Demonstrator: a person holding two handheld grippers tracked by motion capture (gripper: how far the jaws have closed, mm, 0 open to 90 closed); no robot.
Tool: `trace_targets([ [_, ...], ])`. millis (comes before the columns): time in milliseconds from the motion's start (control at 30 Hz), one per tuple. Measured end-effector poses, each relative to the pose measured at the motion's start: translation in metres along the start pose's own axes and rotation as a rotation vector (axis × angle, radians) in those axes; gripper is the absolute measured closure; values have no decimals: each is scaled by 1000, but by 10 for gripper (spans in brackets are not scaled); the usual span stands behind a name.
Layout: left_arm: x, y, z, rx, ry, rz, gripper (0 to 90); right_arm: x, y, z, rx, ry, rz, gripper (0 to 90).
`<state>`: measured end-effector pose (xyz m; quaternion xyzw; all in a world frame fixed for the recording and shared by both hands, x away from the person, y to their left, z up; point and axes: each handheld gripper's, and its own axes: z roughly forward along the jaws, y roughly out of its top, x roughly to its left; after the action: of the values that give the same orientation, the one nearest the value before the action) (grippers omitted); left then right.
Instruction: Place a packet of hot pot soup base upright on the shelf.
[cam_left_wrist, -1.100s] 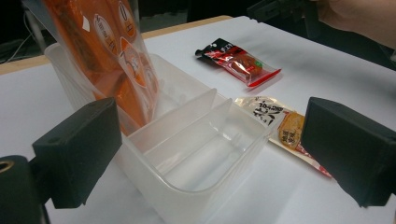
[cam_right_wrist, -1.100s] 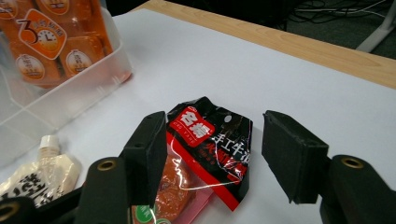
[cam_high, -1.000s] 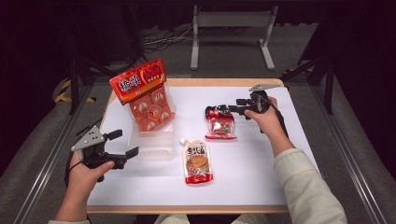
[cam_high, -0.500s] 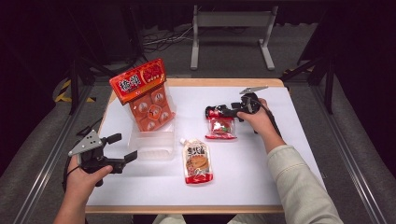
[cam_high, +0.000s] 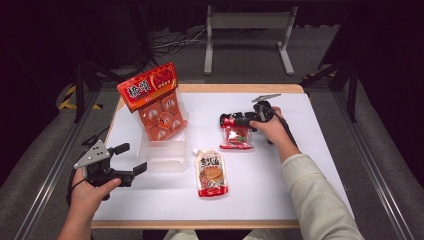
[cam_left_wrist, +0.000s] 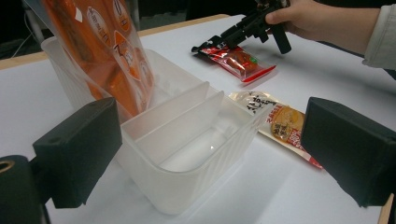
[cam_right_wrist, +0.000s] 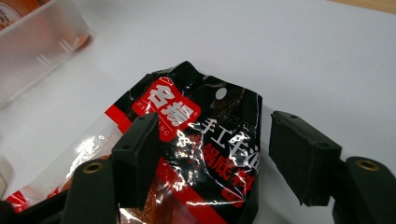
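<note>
A white sheet covers the wooden-edged table (cam_high: 300, 210), which stands on a grey floor in a dark room; a grey metal stand (cam_high: 247, 37) is behind the far edge, and loose cables lie on the floor beside it. Toward the left of the table sits a clear plastic bin (cam_high: 162, 155) split by dividers, with a tall orange packet (cam_high: 152, 102) standing in its far compartment and leaning over the rim. A spouted pouch (cam_high: 210, 172) lies flat just right of the bin, between it and the near edge. Farther back and to the right lies the red-and-black sachet (cam_high: 236, 136), well apart from the bin. The right gripper (cam_high: 231, 120) is over the sachet's black top end, and its jaws have just been opening; in the right gripper view they stand wide on either side of the printed top, and the pads seem clear of the foil, though the glare makes contact hard to judge. The left gripper (cam_high: 131, 159) rests at the table's near left edge, its jaws spread wide with nothing between them, pointing at the bin's near wall.
</note>
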<state>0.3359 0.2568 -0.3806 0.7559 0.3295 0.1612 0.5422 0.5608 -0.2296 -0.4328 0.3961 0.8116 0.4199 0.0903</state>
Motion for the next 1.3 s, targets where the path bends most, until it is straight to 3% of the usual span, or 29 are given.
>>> trace_targets([
  [300, -1, 1, 2, 8, 3, 5, 60, 0, -2, 3, 24, 12, -4, 397],
  [433, 0, 1, 1, 9, 8, 4, 61, 1, -2, 1, 50, -10, -45, 525],
  [567, 0, 1, 0, 12, 9, 0, 61, 0, -3, -2, 73, -8, -51, 646],
  [833, 0, 1, 2, 8, -1, 4, 63, 6, -2, -2, 105, -16, -78, 784],
  [867, 0, 1, 2, 7, -2, 2, 63, 7, -1, -3, 114, -25, -90, 832],
  [1033, 1, 2, 2, 7, -4, 0, 63, 10, 1, -6, 120, -34, -106, 896],
  [1300, 1, 2, 1, -2, -3, 2, 64, 14, 6, -20, 93, -16, -75, 900],
])
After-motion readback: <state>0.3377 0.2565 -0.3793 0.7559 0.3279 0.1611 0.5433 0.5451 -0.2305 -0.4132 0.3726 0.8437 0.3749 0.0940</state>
